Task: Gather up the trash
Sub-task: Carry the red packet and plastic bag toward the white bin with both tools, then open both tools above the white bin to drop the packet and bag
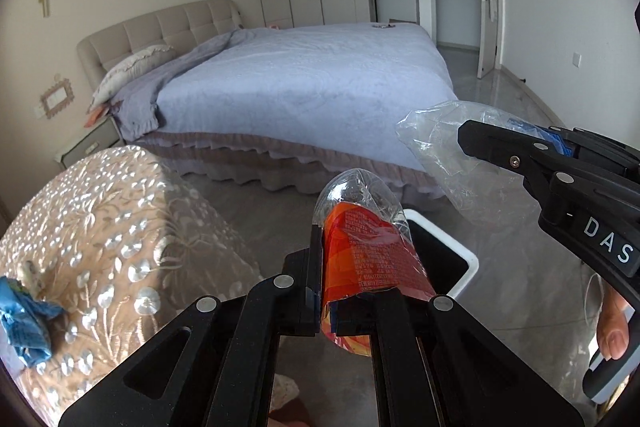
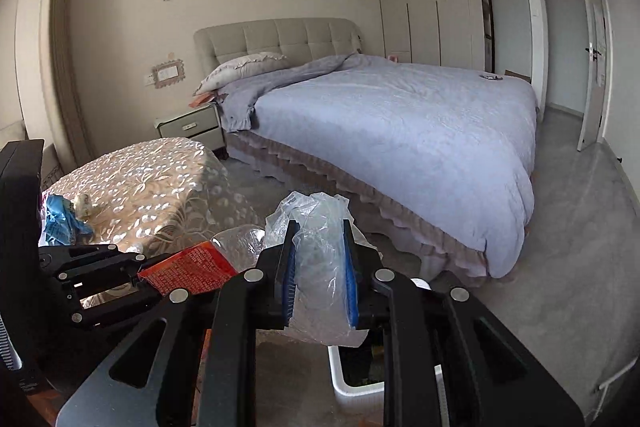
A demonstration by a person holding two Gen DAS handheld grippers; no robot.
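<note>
My left gripper [image 1: 362, 259] is shut on a crushed clear plastic bottle [image 1: 366, 247] with a red-orange label, held above the floor near a white bin [image 1: 460, 251]. The bottle also shows in the right wrist view [image 2: 192, 269]. My right gripper [image 2: 320, 267] is shut on a crumpled clear plastic bag [image 2: 320, 259] and holds it over the white bin [image 2: 352, 383]. The bag also shows in the left wrist view [image 1: 444, 155], to the right of the bottle. A blue crumpled wrapper [image 1: 26, 323] lies on the cloth-covered table [image 1: 104, 219]; it also shows in the right wrist view [image 2: 60, 221].
A bed [image 2: 400, 131] with a lilac cover fills the middle of the room. A nightstand [image 2: 192, 125] stands beside it. A pale scrap [image 2: 86, 205] lies on the table cloth. Wardrobes [image 2: 428, 7] and an open door [image 2: 592, 67] stand at the back right. Grey floor [image 2: 560, 247] runs right of the bed.
</note>
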